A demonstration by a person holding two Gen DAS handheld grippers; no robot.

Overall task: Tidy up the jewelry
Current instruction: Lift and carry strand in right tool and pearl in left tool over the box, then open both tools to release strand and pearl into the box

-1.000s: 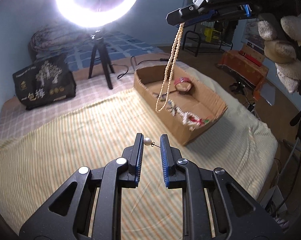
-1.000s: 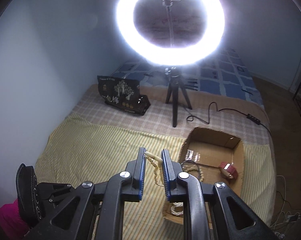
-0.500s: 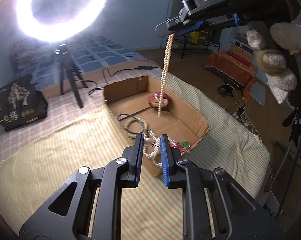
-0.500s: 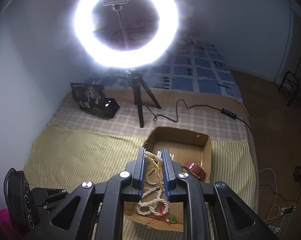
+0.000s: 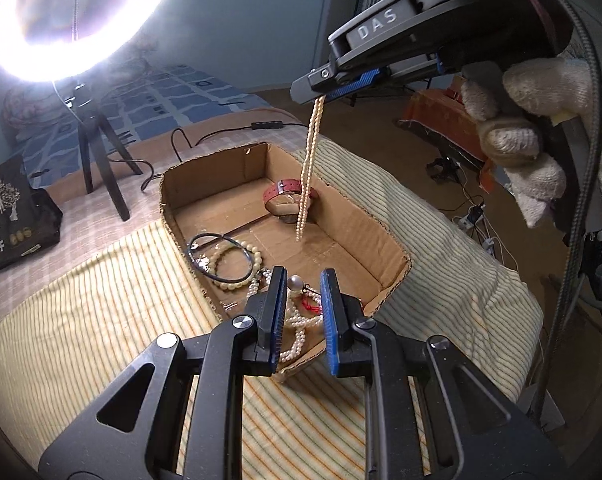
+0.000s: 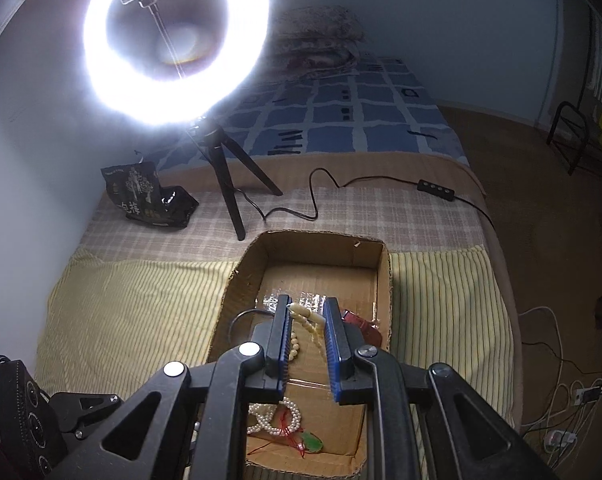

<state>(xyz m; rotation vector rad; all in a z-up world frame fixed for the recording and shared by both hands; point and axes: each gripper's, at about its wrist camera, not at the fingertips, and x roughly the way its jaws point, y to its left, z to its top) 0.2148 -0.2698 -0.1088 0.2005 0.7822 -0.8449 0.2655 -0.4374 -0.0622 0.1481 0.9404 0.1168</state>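
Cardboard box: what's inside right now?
In the box: red watch, dark bangle, bead bracelet, pearl strands, a green pendant. The left gripper covers part of the pearls.

Dim room; ring light [image 6: 177, 40] glare blows out upper left; fisheye edges dark, warped.

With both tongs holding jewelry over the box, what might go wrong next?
1. The long bead strand hanging from the right tongs could drape over the red watch and tangle.
2. The pearl earring in the left tongs is tiny; it may get lost among the pearl necklaces below.
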